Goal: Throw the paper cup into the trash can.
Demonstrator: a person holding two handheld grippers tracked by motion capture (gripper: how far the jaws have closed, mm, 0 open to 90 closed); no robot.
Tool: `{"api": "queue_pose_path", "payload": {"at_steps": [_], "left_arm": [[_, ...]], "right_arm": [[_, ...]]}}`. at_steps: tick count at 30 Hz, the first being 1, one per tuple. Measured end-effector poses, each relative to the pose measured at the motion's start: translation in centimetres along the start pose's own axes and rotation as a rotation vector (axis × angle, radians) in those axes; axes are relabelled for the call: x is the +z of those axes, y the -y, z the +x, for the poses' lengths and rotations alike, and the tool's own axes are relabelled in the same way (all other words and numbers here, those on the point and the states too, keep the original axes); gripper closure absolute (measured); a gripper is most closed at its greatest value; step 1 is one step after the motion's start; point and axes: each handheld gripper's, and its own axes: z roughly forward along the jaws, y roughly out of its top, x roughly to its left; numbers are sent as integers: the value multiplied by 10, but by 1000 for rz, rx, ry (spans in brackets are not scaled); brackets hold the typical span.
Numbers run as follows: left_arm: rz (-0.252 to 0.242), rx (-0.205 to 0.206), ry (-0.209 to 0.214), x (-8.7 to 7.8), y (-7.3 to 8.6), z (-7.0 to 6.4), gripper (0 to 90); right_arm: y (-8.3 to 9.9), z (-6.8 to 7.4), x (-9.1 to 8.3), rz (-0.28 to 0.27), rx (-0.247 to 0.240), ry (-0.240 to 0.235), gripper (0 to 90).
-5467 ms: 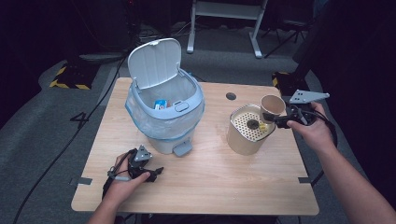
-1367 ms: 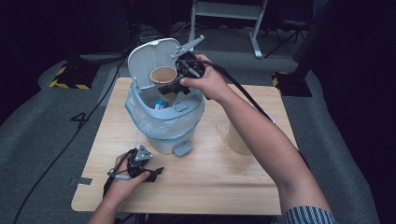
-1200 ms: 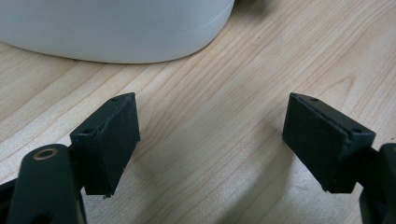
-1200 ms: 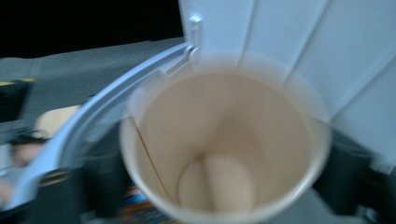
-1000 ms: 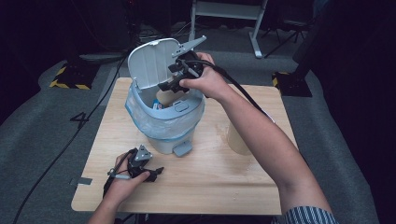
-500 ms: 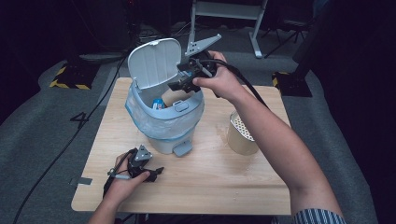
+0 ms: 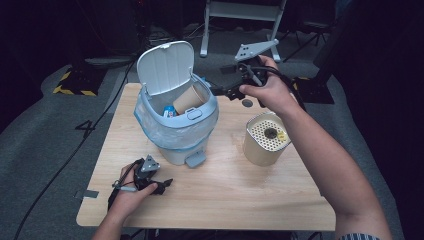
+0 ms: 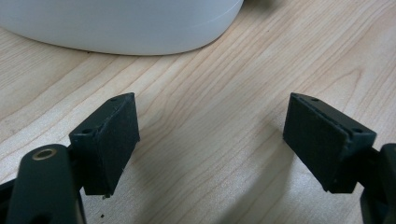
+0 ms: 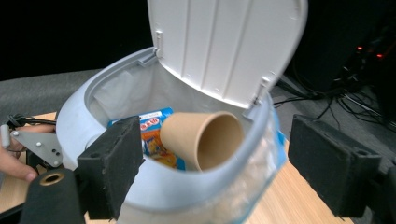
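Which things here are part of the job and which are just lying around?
In the job: paper cup lying in the bin; right gripper, open beside the bin.
Lying about: perforated canister; snack packet in the bin; left gripper, open on the table.

My overhead cam sits above the near edge, looking forward and down at the whole table (image 7: 215, 200). The left gripper cam hugs the wood, with the bin (image 8: 116, 28) base across its top. The right gripper cam peers close into that bin (image 9: 187, 186), which stands upper left of center from above (image 7: 175, 135).
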Motion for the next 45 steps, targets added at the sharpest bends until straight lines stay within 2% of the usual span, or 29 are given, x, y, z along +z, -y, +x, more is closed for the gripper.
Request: {"api": "queue_pose_path", "payload": {"at_steps": [15,23,26,32,39,42,45], "left_arm": [[-4,-2,-2,-1,1,1,186],[-3,-11,-9,-3,4,6,186],[-2,-13,-8,-4,4,7,186],[-1,-9,-11,-4,4,7,185],[-1,-9,-10,-4,4,7,185],[-2,-9,-11,-4,4,7,185],[-2,-13,-10,-4,4,7,186]], "right_arm": [[52,0,-73,-6,90,84,201],[85,7,-101,8,131,109,219],[98,11,-108,33,137,125,221],[128,17,-124,44,189,153,226],[164,24,-131,62,243,170,240],[178,28,-133,76,272,150,257],[197,34,-135,96,284,174,254]]}}
